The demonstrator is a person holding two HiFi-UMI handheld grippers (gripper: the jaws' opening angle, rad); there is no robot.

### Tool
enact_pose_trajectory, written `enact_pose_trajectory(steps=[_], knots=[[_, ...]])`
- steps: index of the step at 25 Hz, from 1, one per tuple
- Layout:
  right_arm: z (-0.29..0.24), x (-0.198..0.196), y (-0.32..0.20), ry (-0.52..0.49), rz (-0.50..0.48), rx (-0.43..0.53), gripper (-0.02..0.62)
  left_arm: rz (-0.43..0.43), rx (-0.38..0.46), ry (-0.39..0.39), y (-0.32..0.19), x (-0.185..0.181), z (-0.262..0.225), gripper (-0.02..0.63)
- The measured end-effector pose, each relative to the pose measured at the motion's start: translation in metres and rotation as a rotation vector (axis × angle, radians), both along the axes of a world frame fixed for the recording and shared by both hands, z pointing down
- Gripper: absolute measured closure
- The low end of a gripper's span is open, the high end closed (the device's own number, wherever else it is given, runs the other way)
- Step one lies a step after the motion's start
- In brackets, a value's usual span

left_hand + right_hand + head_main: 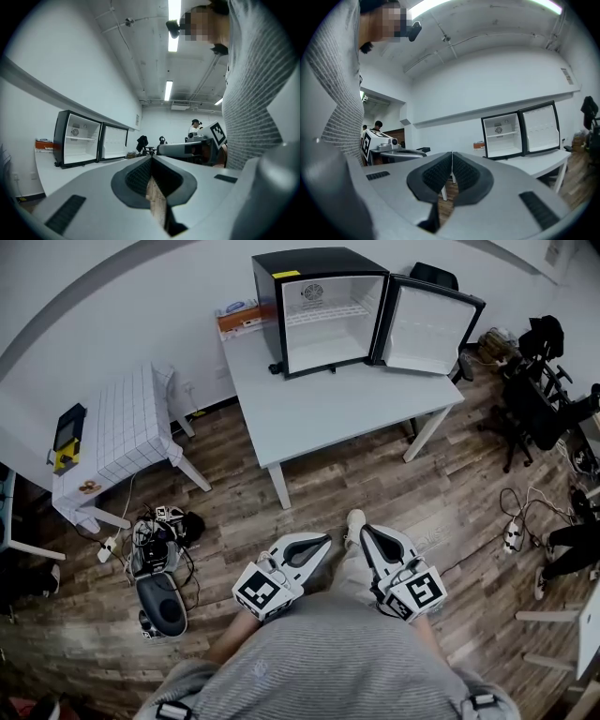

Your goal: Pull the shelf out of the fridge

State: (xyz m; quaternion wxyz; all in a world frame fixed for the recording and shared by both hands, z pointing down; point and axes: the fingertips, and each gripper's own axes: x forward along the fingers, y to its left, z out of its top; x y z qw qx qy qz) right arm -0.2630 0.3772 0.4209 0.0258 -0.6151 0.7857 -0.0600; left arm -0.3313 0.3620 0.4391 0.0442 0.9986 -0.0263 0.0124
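the shelf (325,312) sits across the upper part of the open fridge (302,262), which stands at the far end of the grey table (347,413) with its door (427,329) swung right. your left gripper (319,542) and right gripper (368,532) hang by your waist, well apart from the fridge. both have their jaws pressed together on nothing.

A lab-like workroom: bare white tables (356,418) on wood-plank floor (281,531), a mini fridge (323,320) on the far one, tangled cables (155,540) at left, office chairs (530,404) at right, tube lights (173,23) overhead.
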Motion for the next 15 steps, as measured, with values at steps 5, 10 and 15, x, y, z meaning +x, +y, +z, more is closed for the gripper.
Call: enact_pose_trajectory(steps=[5,10,15], knots=[[0.000,0.034,-0.042,0.006,-0.032,0.016,0.581,-0.014,0.031,0.017,-0.033,0.030,-0.006,0.594],[-0.001,0.087,-0.093,0.033,-0.059,0.030,0.581,-0.039,0.054,0.079,-0.084,0.079,-0.019,0.594],[-0.013,0.144,-0.143,0.048,-0.084,0.033,0.581,-0.062,0.038,0.059,-0.134,0.130,-0.020,0.594]])
